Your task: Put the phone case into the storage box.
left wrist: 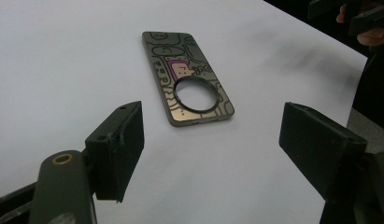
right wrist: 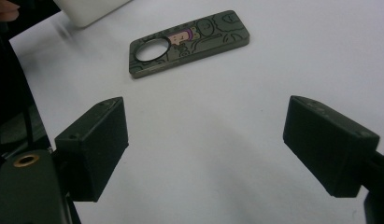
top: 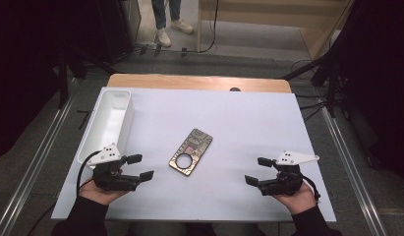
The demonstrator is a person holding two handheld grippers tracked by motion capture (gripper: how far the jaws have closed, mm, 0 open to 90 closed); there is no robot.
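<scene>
High view alone shows the white tray (top: 107, 118) beyond the phone case (top: 190, 151).

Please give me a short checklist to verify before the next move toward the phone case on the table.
1. Phone case lies flat on the white table, apart from both grippers: ok.
2. Left gripper jaws open, nothing between them: ok.
3. Right gripper jaws open, nothing between them: ok.
4. Path from each gripper to the case free of other things: ok.
5. White bin stands far-left, nothing visible inside: ok.
6. Which side of the case faces up: cannot tell.
</scene>
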